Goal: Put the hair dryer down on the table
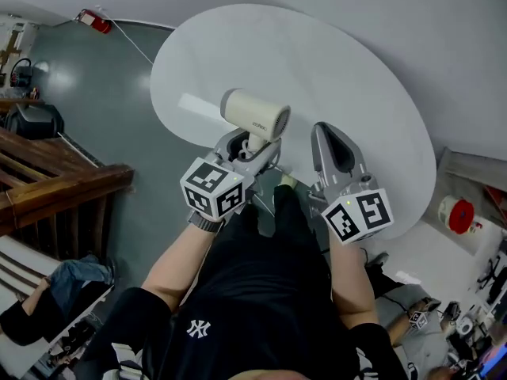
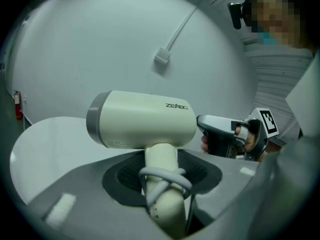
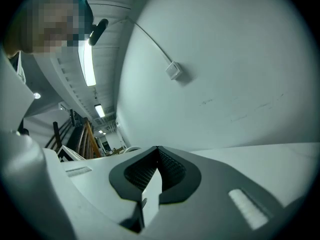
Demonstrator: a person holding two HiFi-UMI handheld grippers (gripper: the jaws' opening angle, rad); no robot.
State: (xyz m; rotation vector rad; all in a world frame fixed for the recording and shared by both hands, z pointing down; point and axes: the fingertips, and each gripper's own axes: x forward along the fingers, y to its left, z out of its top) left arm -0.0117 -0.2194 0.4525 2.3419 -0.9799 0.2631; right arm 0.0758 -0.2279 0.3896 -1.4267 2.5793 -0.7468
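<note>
A cream hair dryer with a grey rear ring stands upright in my left gripper, which is shut on its handle. In the left gripper view the hair dryer fills the middle, its cord wound round the handle between the jaws. It is held just above the near edge of the round white table. My right gripper hovers to the right of the dryer, shut with nothing in it; the right gripper also shows in the left gripper view.
A wooden stair rail runs at the left. A seated person's legs are at lower left. A red extinguisher lies on the floor beyond the table, a red and white object at right.
</note>
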